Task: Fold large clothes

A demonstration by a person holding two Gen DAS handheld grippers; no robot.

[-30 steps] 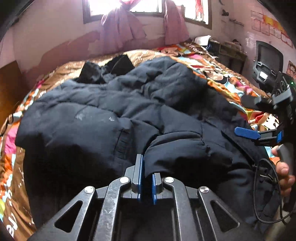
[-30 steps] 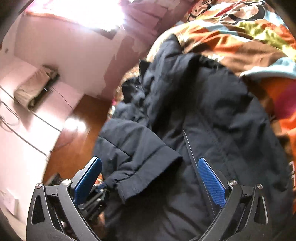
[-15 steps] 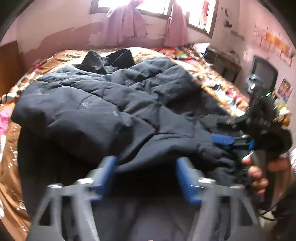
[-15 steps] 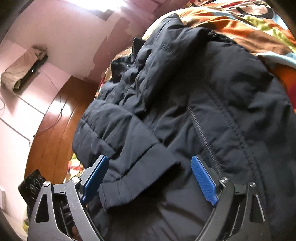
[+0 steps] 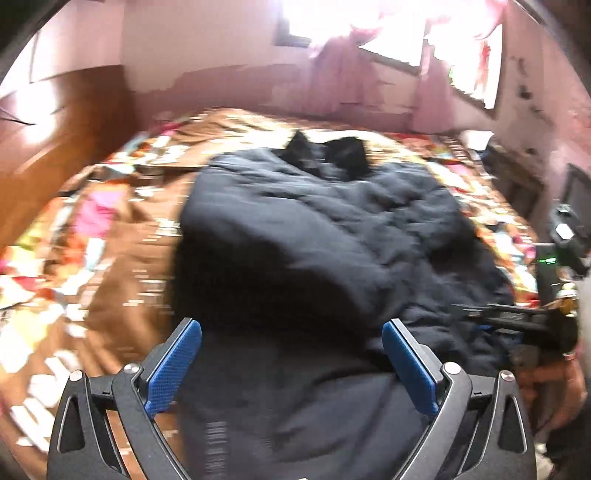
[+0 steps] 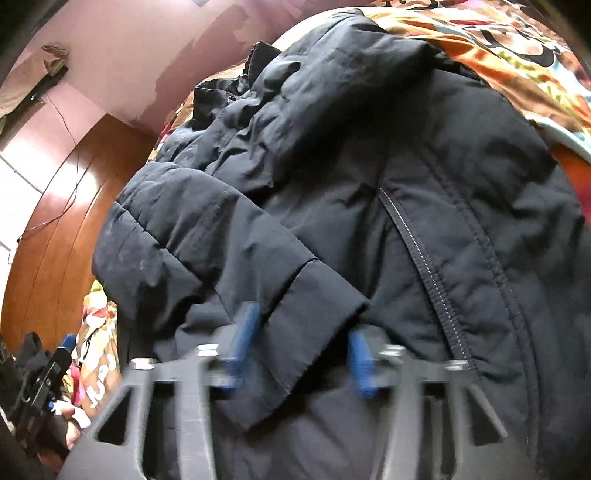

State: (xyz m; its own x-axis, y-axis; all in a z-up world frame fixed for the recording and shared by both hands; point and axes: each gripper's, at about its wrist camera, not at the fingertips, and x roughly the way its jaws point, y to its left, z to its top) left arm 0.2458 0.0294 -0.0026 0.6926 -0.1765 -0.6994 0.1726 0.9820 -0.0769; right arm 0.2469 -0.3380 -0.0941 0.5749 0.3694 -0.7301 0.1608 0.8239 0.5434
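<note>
Lying spread across the bed [image 5: 110, 258], the big dark padded jacket [image 5: 314, 240] is covering most of the middle of the colourful patterned cover, with its black collar end bunching up at the far side toward the bright window [image 5: 369, 22]. At the near edge the left tongs [image 5: 291, 325] are opening wide above the jacket's hem, their blue pads [image 5: 173, 365] standing well apart and pressing on nothing, with only loose fabric showing in the gap beyond them. Over to the right, the right tongs [image 6: 303, 321] are closing on the sleeve cuff [image 6: 314, 288], which is lying folded across the jacket's front just left of the zip [image 6: 417, 251]; the cuff is sitting between the two blurred pads and they are pinching in at its edges. From that side the left tongs are showing low at the far left, near a wooden panel [image 6: 55, 221] that is running along the bed's left side.
</note>
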